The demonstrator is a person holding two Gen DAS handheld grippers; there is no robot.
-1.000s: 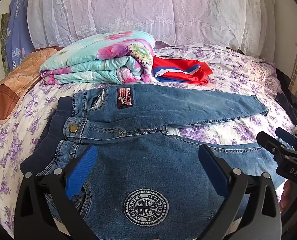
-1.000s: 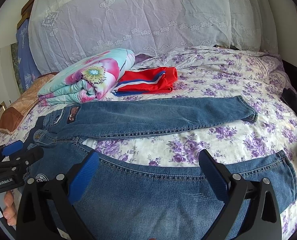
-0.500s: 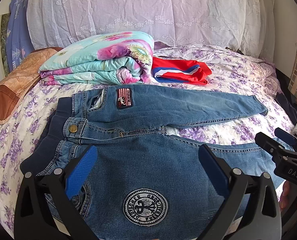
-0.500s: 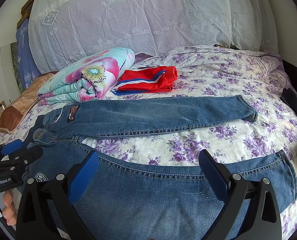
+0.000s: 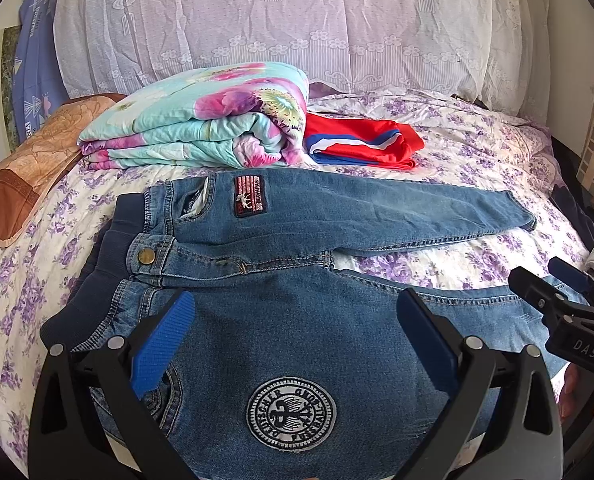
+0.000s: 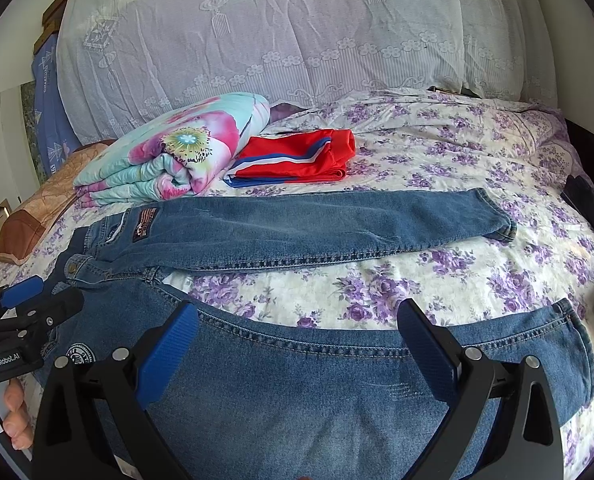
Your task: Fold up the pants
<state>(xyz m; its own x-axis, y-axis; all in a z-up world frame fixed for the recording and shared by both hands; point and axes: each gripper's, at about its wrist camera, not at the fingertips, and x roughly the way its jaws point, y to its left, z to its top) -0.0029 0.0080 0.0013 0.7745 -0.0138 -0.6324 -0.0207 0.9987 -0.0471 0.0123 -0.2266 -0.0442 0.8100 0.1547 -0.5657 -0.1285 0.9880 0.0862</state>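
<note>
Blue jeans (image 5: pixel 297 332) lie flat on the flowered bed, waist to the left, legs spread apart and running right. The far leg (image 6: pixel 317 232) ends in a cuff at the right; the near leg (image 6: pixel 317 380) lies under my grippers. My left gripper (image 5: pixel 293 340) is open and empty above the near hip, just over a round white patch (image 5: pixel 291 414). My right gripper (image 6: pixel 297 344) is open and empty above the middle of the near leg. Each gripper shows at the edge of the other's view, the right one (image 5: pixel 557 304) and the left one (image 6: pixel 25 308).
A folded floral quilt (image 5: pixel 201 120) and a folded red garment (image 5: pixel 361 146) lie behind the jeans. A brown pillow (image 5: pixel 21 168) sits at the far left. A lace-covered headboard (image 6: pixel 297 32) backs the bed. Dark clothing (image 6: pixel 589 204) lies at the right edge.
Both grippers have drifted slightly; the jeans have not moved and both grippers stay open.
</note>
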